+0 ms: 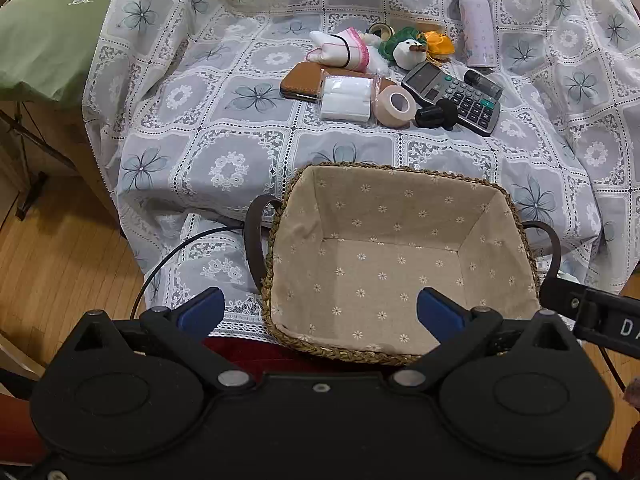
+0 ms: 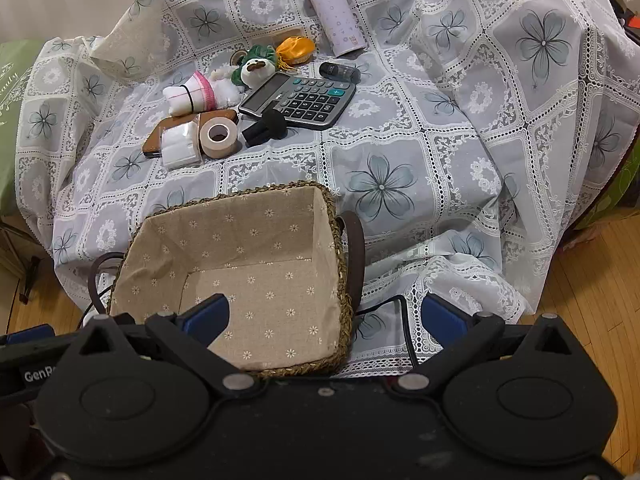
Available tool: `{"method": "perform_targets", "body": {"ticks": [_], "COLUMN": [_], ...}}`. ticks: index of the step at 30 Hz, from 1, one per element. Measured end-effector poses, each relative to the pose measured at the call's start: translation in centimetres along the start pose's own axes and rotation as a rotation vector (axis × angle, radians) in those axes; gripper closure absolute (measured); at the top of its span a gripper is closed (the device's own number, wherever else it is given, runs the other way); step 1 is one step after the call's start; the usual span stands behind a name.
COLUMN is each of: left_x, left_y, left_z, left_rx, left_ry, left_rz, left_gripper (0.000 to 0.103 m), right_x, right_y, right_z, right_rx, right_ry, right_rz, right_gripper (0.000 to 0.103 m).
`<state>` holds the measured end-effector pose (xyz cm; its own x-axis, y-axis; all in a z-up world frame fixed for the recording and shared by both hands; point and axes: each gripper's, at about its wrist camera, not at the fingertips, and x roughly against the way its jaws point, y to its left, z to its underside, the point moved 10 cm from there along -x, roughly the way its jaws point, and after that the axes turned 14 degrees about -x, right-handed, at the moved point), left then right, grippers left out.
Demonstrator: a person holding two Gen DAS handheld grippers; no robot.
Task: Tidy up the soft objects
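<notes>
An empty woven basket (image 1: 400,200) with floral lining sits at the near edge of the cloth-covered table; it also shows in the right wrist view (image 2: 256,216). Beyond it lies a pile: a rolled white and pink cloth (image 1: 344,50) (image 2: 188,96), a green and white plush toy (image 1: 408,50) (image 2: 254,68), an orange soft item (image 1: 438,44) (image 2: 296,50) and a pack of white pads (image 1: 346,98) (image 2: 180,146). My left gripper (image 1: 320,312) is open and empty over the basket's near edge. My right gripper (image 2: 326,316) is open and empty at the basket's right side.
Hard items lie among the pile: a calculator (image 1: 452,96) (image 2: 300,100), a tape roll (image 1: 396,106) (image 2: 218,134), a purple bottle (image 1: 476,24) (image 2: 336,12), a brown case (image 1: 302,82), a black clip (image 1: 436,114) (image 2: 266,126). A green pillow (image 1: 52,32) is at left.
</notes>
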<state>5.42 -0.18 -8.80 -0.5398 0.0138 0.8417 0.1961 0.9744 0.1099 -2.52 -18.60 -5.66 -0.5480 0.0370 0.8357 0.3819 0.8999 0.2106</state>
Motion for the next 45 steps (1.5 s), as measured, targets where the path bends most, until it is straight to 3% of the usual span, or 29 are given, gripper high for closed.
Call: {"method": "perform_targets", "body": {"ticks": [45], "left_x": [-0.19], "left_y": [0.14], "left_z": [0.37], "left_rx": [0.0], "left_ry": [0.005], "left_rz": [0.002], "left_gripper": [0.004], "right_x": [-0.01], "right_y": [0.05], "right_z": [0.01], "right_rx": [0.0], "right_ry": [0.001], "right_rz": [0.001], "right_gripper": [0.001]}}
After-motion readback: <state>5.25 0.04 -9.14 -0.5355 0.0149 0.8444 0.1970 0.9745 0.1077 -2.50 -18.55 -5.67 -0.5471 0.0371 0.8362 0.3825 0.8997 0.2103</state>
